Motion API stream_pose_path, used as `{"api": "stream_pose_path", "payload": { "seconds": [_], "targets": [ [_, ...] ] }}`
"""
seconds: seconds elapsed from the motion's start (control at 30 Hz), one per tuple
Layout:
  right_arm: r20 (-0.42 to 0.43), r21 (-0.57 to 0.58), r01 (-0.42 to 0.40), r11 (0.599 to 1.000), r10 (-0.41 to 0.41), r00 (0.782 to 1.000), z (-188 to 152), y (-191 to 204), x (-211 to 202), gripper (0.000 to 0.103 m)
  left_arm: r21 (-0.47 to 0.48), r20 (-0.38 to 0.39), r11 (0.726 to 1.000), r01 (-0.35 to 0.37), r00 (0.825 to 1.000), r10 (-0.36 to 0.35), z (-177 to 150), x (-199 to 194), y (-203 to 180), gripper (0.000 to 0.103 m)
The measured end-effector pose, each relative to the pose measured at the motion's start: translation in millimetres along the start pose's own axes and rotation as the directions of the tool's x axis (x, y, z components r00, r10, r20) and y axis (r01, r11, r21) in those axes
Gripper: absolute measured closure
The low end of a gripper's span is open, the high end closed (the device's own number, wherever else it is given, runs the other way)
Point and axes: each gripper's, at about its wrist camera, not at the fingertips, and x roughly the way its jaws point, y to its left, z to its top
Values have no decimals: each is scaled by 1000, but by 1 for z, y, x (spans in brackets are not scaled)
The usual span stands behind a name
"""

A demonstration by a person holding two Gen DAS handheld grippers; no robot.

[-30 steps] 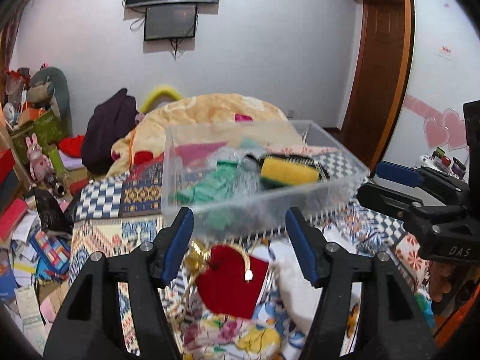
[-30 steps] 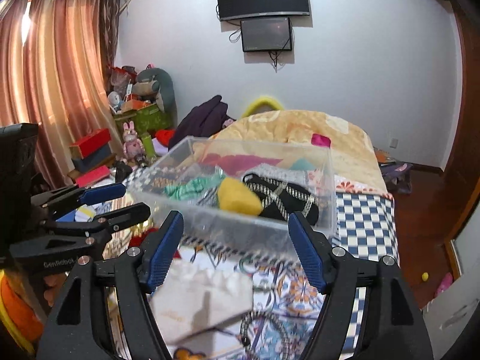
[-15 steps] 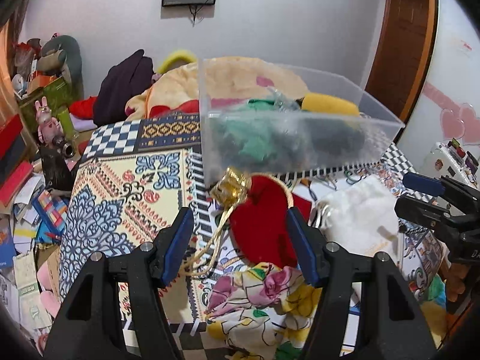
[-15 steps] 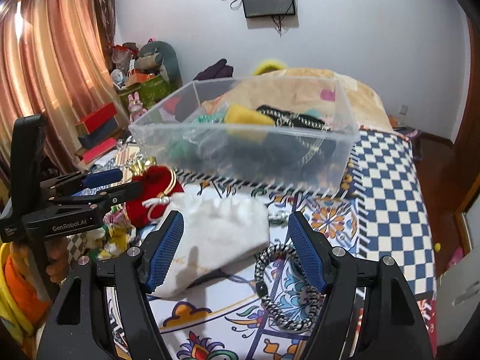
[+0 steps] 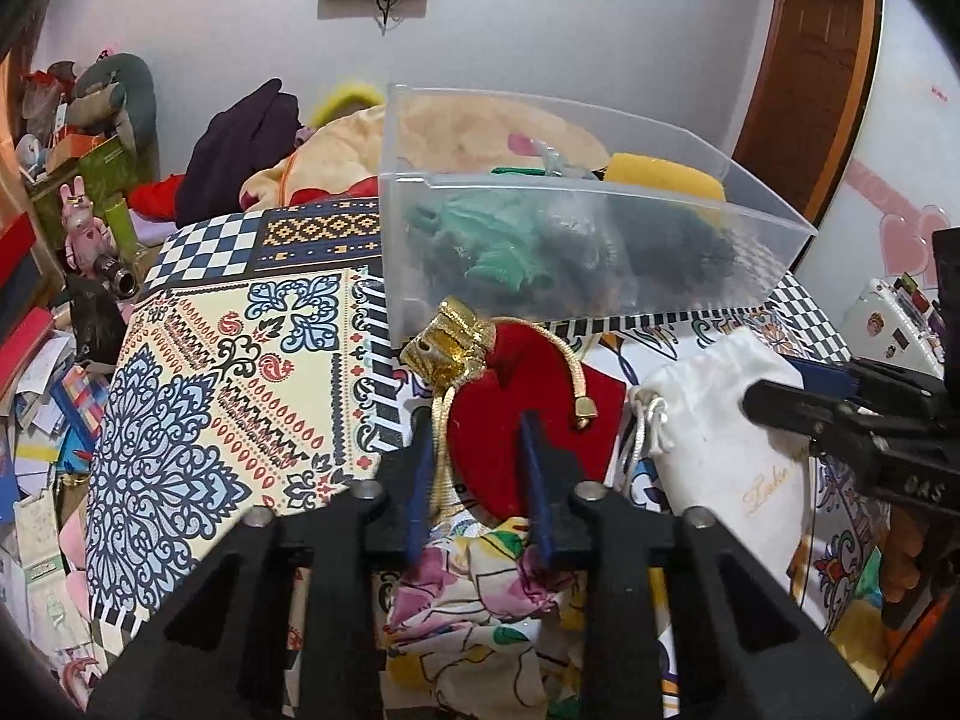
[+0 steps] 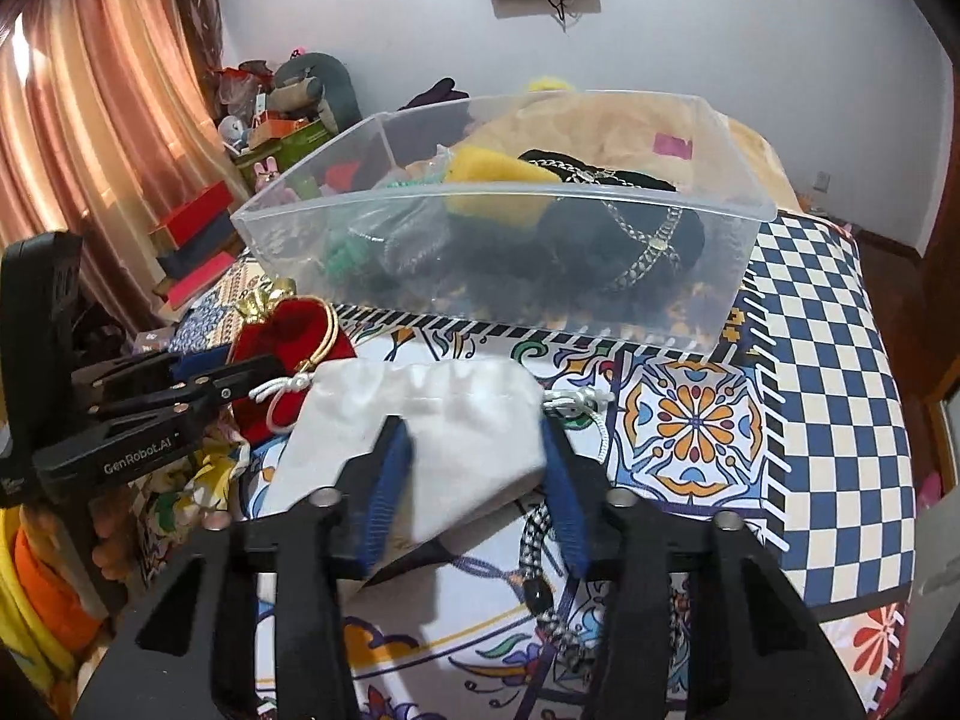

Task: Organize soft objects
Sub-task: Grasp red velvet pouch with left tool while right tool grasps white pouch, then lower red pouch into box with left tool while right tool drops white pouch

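Both grippers have dropped toward the patterned bedspread [image 6: 696,414] and narrowed since half a second ago, when their jaws stood wide apart above the pouches. Now the left gripper [image 5: 477,480] has its blue pads pressed against the two sides of the red velvet pouch [image 5: 516,420], whose gold drawstring [image 5: 441,438] trails down just inside the left pad and whose crumpled gold top [image 5: 450,342] points away from the gripper, almost touching the near wall of the clear plastic bin [image 5: 600,252]. Beneath the jaws, nearer the camera, lies a floral cloth [image 5: 474,606]. To the right of this gripper, just beside the red pouch, sits the white drawstring pouch [image 5: 720,438], with the right gripper's black fingers reaching onto it from the right edge. Seen from the right wrist, the right gripper [image 6: 474,480] is closed on the white drawstring pouch [image 6: 420,432], one pad on each side of the fabric, the pouch's gathered mouth pointing ahead toward the bin [image 6: 492,252]. A black-and-white braided cord [image 6: 534,546] lies on the bedspread under the right pad. The bin stands straight ahead of both grippers and holds a yellow sponge-like piece [image 6: 498,177], a green knit item [image 5: 492,240] and a black bag with a chain [image 6: 630,234]. The left gripper [image 6: 180,396] shows at the left of this view, its tips at the red pouch [image 6: 288,336].
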Motion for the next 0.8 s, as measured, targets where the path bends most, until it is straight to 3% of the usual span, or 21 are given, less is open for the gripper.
{"api": "stream_pose_path", "payload": {
  "seconds": [0.13, 0.5, 0.8],
  "targets": [
    [32, -13, 10, 1000, -10, 999, 2, 5, -8, 89, -9, 13, 1000, 12, 1000, -12, -1, -4, 1, 89],
    [134, -45, 4, 999, 2, 991, 7, 17, -40, 93, 9, 105, 999, 47, 993, -48, 0, -41, -11, 92],
    [258, -45, 24, 999, -12, 966, 26, 18, -72, 93, 10, 195, 998, 64, 979, -65, 22, -67, -14, 92]
  ]
}}
